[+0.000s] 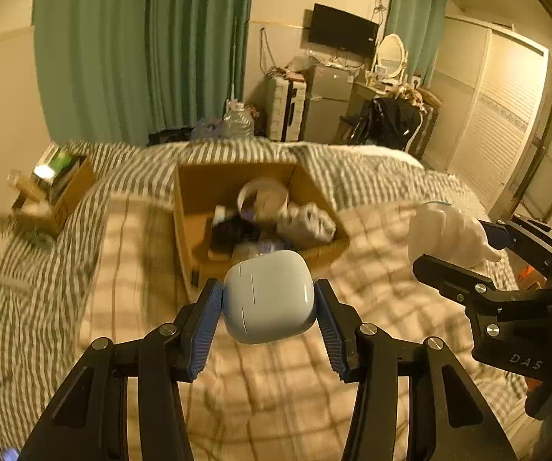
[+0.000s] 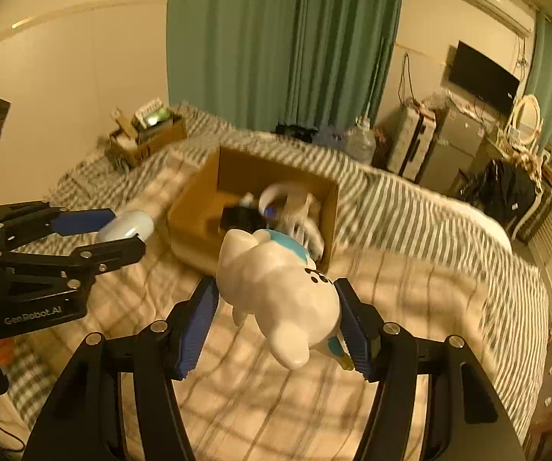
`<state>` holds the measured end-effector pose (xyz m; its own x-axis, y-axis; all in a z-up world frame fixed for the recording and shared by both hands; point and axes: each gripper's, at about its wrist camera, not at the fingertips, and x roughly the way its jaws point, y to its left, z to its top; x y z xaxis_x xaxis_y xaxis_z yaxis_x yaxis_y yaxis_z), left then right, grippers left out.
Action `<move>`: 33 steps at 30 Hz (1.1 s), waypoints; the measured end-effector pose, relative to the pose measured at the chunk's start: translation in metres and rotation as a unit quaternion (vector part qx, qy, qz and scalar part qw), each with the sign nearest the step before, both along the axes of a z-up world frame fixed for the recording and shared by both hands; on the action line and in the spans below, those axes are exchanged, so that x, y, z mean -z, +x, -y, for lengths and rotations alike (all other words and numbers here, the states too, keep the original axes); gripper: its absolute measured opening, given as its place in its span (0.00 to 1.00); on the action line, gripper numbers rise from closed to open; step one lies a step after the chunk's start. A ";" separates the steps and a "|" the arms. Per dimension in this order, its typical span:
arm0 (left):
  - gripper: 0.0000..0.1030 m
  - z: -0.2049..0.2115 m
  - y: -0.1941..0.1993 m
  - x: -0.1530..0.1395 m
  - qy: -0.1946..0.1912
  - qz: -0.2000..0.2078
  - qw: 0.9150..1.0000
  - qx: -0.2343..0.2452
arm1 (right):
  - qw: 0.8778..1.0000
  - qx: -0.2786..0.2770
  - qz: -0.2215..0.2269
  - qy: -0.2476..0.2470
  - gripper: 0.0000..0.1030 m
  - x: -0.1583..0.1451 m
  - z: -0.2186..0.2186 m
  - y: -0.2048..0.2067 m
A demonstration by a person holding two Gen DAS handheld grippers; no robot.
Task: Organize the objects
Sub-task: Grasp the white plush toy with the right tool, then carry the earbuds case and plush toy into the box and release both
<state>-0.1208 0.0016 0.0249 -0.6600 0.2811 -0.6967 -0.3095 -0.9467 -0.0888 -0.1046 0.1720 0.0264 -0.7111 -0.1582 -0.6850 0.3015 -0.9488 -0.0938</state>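
My left gripper (image 1: 269,297) is shut on a pale blue earbud case (image 1: 270,296), held above the bed just before an open cardboard box (image 1: 193,207). The case also shows in the right wrist view (image 2: 126,226), in the left gripper (image 2: 122,230). My right gripper (image 2: 276,299) is shut on a white animal figurine with a blue patch (image 2: 276,284), held above the bed near the box (image 2: 199,211). In the left wrist view the figurine (image 1: 448,230) and right gripper (image 1: 464,253) are at the right. The box holds a tape roll (image 1: 262,196) and several other items.
The bed has a checked blanket (image 1: 276,384) and a striped cover (image 1: 45,276). A second smaller box with items (image 1: 53,192) sits at the bed's far left corner. Green curtains (image 1: 141,46), a suitcase (image 1: 285,111), a TV (image 1: 341,30) and a wardrobe (image 1: 498,115) lie beyond.
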 end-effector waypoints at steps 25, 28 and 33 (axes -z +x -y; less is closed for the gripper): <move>0.49 -0.030 -0.186 0.041 -0.071 0.014 0.997 0.002 | 0.998 -0.029 -0.019 -0.046 0.59 -0.005 -0.005 -0.205; 0.49 -0.027 -0.192 0.065 -0.069 0.026 0.997 -0.002 | 0.997 -0.023 0.007 -0.067 0.59 0.031 -0.008 -0.220; 0.49 -0.027 -0.195 0.087 -0.074 0.022 0.997 0.003 | 0.996 -0.015 0.016 -0.083 0.59 0.068 -0.007 -0.232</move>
